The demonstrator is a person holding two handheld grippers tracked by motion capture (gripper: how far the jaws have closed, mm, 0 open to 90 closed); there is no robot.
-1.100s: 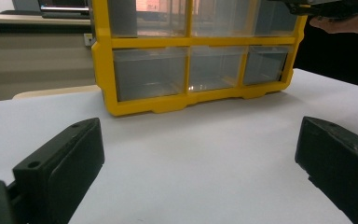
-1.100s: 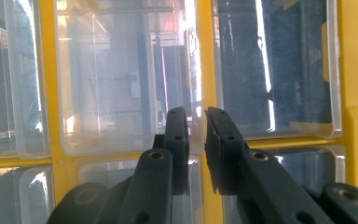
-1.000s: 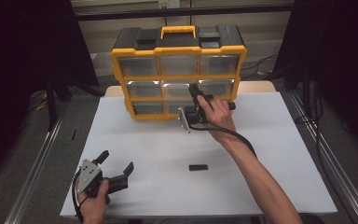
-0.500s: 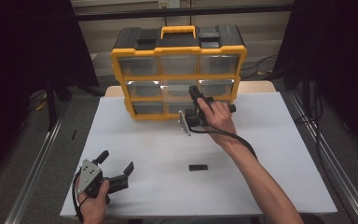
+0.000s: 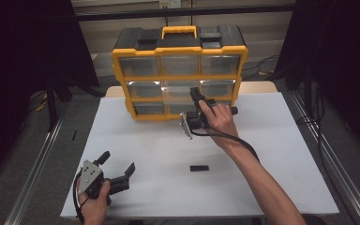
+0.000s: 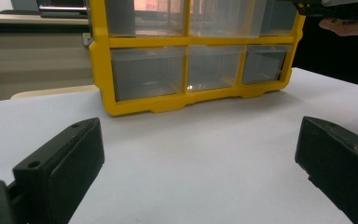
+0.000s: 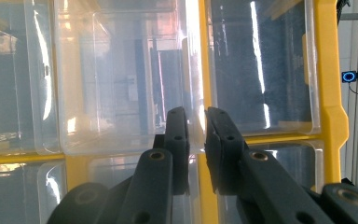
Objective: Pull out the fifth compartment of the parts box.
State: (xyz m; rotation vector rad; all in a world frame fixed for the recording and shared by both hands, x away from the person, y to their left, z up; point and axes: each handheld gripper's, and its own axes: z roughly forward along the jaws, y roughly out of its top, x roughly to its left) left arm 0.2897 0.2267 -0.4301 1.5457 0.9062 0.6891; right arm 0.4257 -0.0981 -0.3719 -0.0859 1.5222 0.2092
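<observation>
A yellow and black organizer (image 5: 180,51) with clear drawers stands upright at the back of the white table (image 5: 272,154). My right gripper (image 5: 196,95) is up against its middle row. In the right gripper view the jaws (image 7: 196,126) are nearly together, pinching the right edge of the clear middle drawer (image 7: 121,93), which sticks out slightly from the yellow frame (image 7: 328,93). My left gripper (image 5: 118,161) rests at the table's front left, open, nothing between its fingers. In the left gripper view its jaws (image 6: 198,154) stand wide apart and face the organizer (image 6: 191,100) across bare table.
A small black flat piece (image 5: 199,168) lies on the table in front of the right forearm. Metal rails (image 5: 33,168) run along both sides of the table. Dark stands and cables surround the bench.
</observation>
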